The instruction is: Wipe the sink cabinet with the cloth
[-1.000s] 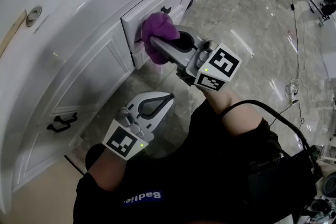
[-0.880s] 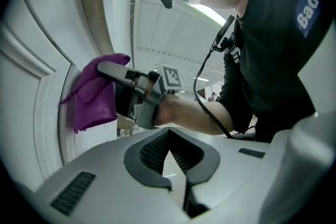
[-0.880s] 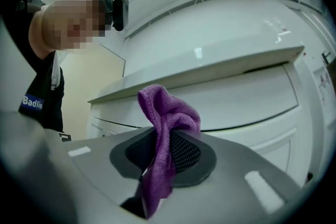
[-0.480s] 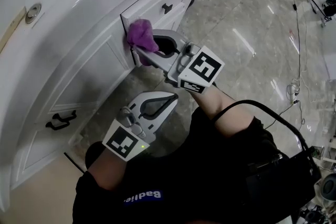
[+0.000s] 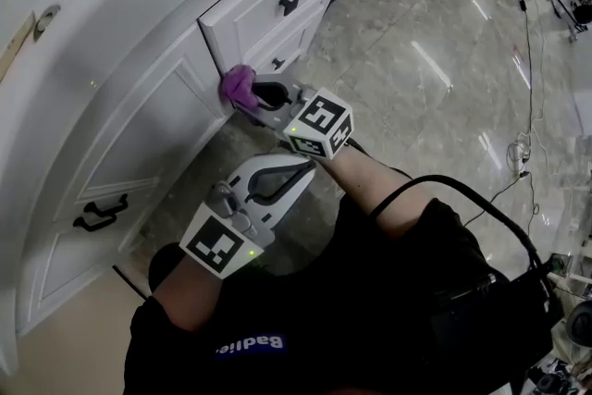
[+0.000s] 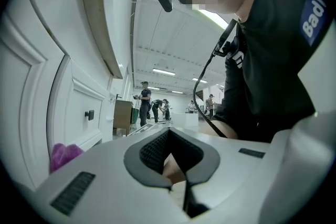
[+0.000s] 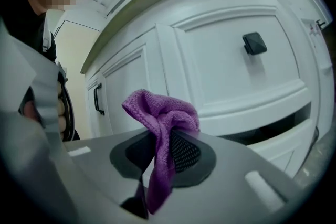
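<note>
Two tongs (image 5: 298, 166) (image 5: 252, 97), one cloth (image 5: 237, 84), one cabinet (image 5: 148, 134)

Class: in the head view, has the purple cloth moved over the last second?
Yes. The purple cloth, clamped in the right hand-held gripper, has slid down-left, away from the upper drawer knob.

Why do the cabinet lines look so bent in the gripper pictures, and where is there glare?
Right gripper view: wide-angle lens bows the white drawer front, darkens the corners; purple cloth is sharp. Head view: straighter lines, light streaks glaring off the polished floor.
</note>
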